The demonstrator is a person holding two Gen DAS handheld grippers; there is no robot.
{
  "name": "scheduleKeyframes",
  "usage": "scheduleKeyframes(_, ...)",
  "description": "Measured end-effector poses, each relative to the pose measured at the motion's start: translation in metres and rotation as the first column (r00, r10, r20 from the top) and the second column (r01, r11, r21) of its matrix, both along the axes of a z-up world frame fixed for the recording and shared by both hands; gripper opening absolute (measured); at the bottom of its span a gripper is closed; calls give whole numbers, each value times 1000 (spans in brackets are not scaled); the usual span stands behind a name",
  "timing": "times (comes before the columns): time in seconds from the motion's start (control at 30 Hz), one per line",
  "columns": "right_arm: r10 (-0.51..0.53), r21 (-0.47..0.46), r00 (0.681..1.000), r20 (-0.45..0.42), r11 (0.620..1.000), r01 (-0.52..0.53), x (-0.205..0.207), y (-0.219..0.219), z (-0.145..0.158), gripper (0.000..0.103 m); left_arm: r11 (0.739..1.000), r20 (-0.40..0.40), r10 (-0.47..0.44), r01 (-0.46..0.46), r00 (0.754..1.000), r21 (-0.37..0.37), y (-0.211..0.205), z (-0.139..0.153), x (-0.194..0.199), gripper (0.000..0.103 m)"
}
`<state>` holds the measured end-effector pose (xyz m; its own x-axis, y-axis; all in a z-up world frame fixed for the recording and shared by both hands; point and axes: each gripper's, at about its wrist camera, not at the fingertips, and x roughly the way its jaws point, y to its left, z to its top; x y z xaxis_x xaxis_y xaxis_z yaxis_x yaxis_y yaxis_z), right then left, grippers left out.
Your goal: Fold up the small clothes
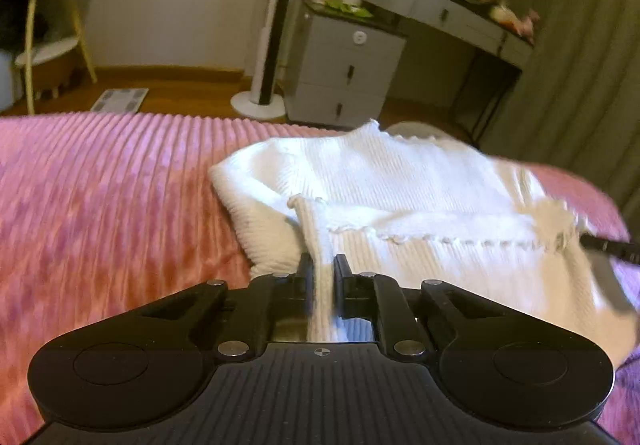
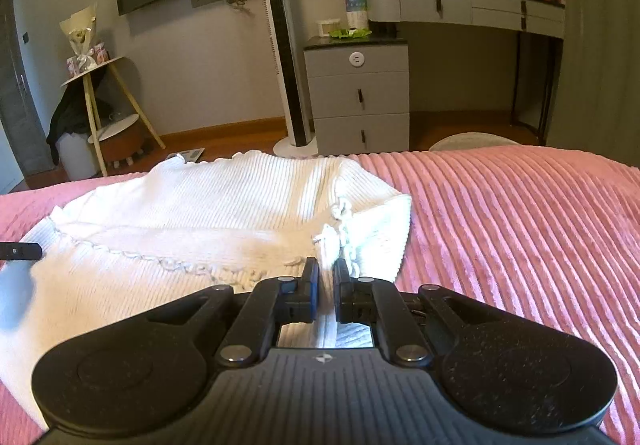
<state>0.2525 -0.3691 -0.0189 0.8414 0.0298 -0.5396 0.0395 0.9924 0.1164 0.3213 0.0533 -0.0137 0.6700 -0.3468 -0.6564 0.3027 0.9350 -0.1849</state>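
Note:
A small white ribbed knit top (image 1: 400,181) with frilled edges lies on the pink bed cover; it also shows in the right wrist view (image 2: 224,197). One layer is folded over the rest. My left gripper (image 1: 322,265) is shut on a strip of the top's edge at its left side. My right gripper (image 2: 328,269) is shut on the top's edge at its right side. The tip of my right gripper shows at the right edge of the left wrist view (image 1: 608,245), and my left gripper's tip shows at the left edge of the right wrist view (image 2: 20,251).
The pink ribbed bed cover (image 1: 100,197) spreads to both sides of the top (image 2: 520,225). Beyond the bed's far edge stand a grey drawer unit (image 2: 358,97), a white tower fan (image 2: 284,53), a dressing table (image 2: 468,5) and a wooden side table (image 2: 104,101).

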Motion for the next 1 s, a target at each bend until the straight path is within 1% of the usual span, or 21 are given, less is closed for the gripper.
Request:
scheduleKeyframes(0.07,-2,4,1000,-4,1000,2,1,0,-1,7,999,6,-18,17,1000,50,-7,-2,1,14)
scheduleKeyframes(0.13,-12,2,1000,-25,1000,13,4,0,-2,8,1000,-13,-8,8,1000,23,-5,-5,2,23)
scheduleKeyframes(0.23,-16,-3,999,-48,1000,16,8,0,-4,9,1000,-35,7,-7,999,-20,-4,-7,8,23)
scheduleKeyframes(0.3,-17,-2,998,-66,1000,17,12,0,-4,9,1000,-43,6,-7,999,-18,-6,-7,12,23)
scheduleKeyframes(0.33,-17,4,997,-71,1000,18,14,-2,-5,9,1000,-44,3,-4,999,-14,-8,-8,15,23)
scheduleKeyframes(0.37,-18,12,997,-75,1000,19,15,-2,-4,9,1000,-43,10,-10,999,-7,-8,-8,17,16)
scheduleKeyframes(0.4,-14,25,997,-81,1000,16,16,-3,-4,9,1000,-42,15,-15,999,-10,-7,-7,18,13)
scheduleKeyframes(0.47,-8,32,996,-94,999,11,16,-2,-4,9,999,-37,19,-21,999,-32,-3,-6,16,10)
scheduleKeyframes(0.53,-8,7,996,-87,1000,8,12,1,-4,8,999,-4,24,-24,1000,-42,0,-2,10,10)
scheduleKeyframes(0.6,-3,-23,998,-59,1000,2,3,4,2,7,999,41,16,-14,999,-52,4,7,-1,10)
scheduleKeyframes(0.7,12,-43,1000,10,999,-12,-13,6,18,7,997,94,5,2,996,-81,12,25,-13,10)
scheduleKeyframes(0.8,10,-51,997,72,999,-6,-19,5,37,7,995,153,10,5,988,-96,17,44,-18,10)
scheduleKeyframes(0.9,-15,-73,993,115,997,23,-7,6,51,7,994,204,42,-20,978,-108,17,61,-9,10)
scheduleKeyframes(1.0,-45,-91,988,151,994,59,19,5,62,6,994,239,74,-53,968,-95,12,70,12,10)
